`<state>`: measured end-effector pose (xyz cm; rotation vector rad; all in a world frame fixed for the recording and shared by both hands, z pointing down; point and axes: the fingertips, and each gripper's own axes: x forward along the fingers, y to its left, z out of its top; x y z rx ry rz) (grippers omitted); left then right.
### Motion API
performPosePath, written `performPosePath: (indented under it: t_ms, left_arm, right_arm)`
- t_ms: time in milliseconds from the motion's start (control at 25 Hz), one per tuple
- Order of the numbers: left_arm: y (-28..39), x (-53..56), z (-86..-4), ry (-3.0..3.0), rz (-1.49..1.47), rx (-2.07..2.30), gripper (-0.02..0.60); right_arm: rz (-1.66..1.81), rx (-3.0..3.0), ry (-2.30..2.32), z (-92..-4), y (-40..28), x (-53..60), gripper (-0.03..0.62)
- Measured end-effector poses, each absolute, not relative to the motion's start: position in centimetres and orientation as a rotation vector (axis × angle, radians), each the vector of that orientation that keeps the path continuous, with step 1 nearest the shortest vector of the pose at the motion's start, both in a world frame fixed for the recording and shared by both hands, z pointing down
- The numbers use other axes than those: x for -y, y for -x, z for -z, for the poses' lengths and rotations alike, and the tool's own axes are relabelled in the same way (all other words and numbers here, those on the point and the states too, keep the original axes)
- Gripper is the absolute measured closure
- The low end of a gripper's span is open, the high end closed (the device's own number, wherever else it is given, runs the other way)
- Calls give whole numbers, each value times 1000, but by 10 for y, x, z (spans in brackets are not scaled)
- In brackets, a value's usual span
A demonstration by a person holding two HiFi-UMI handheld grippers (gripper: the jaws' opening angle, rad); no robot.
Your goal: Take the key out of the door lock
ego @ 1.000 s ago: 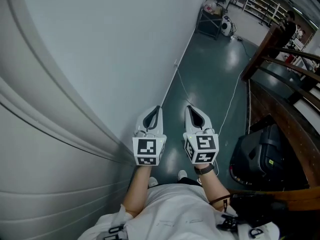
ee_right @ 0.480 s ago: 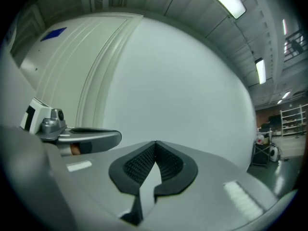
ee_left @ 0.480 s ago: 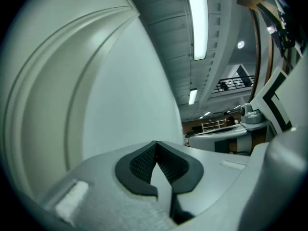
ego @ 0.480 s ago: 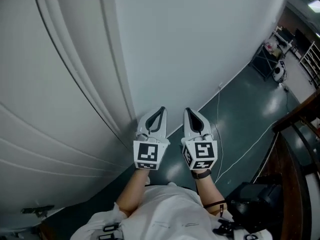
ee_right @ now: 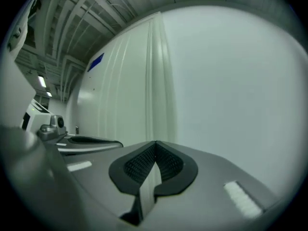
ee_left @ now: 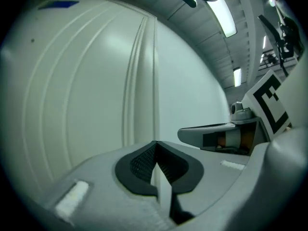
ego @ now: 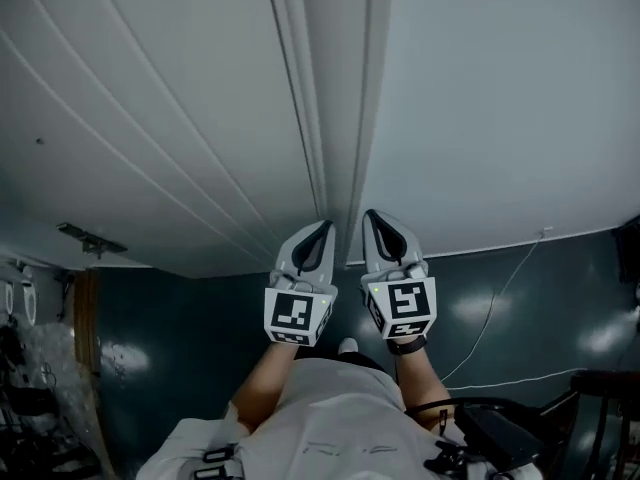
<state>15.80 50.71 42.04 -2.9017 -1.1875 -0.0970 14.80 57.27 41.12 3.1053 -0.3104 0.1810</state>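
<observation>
A white panelled wall (ego: 200,118) with a vertical seam (ego: 320,98) fills the head view in front of me. No key and no lock show in any view. My left gripper (ego: 320,230) and right gripper (ego: 372,220) hang side by side low in the middle, both shut and empty, tips pointing at the foot of the seam. The left gripper view has my left gripper (ee_left: 155,144) shut, with the seam (ee_left: 144,81) ahead and the other gripper's body (ee_left: 216,136) at the right. The right gripper view shows my right gripper (ee_right: 155,144) shut before the same seam (ee_right: 159,81).
The dark green floor (ego: 170,328) runs along the wall's foot. A thin white cable (ego: 500,298) trails across it at the right. Dark clutter (ego: 30,398) stands at the lower left and a black case (ego: 510,438) at the lower right. A small bracket (ego: 90,240) sits on the wall at left.
The head view has swung left: the wall with its seam now fills the picture, and the aisle and shelves at the right have gone. Both grippers stay shut, side by side.
</observation>
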Motion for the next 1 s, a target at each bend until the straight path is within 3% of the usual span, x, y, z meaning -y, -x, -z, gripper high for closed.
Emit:
performPosePath:
  t_ms: [200, 440, 720, 1000]
  left_arm:
    - [-164, -377, -415, 2948, 71, 713, 580]
    - [-107, -235, -371, 2990, -1, 302, 578]
    - [15, -14, -376, 2964, -9, -376, 578]
    - [164, 132, -387, 2846, 42, -965, 578]
  right_arm:
    - [-109, 753, -2985, -402, -169, -436, 599]
    - [-53, 1211, -2846, -365, -127, -280, 599]
    - [-34, 1806, -2510, -378, -22, -54, 599]
    - [-100, 2256, -2141, -398, 108, 102, 599]
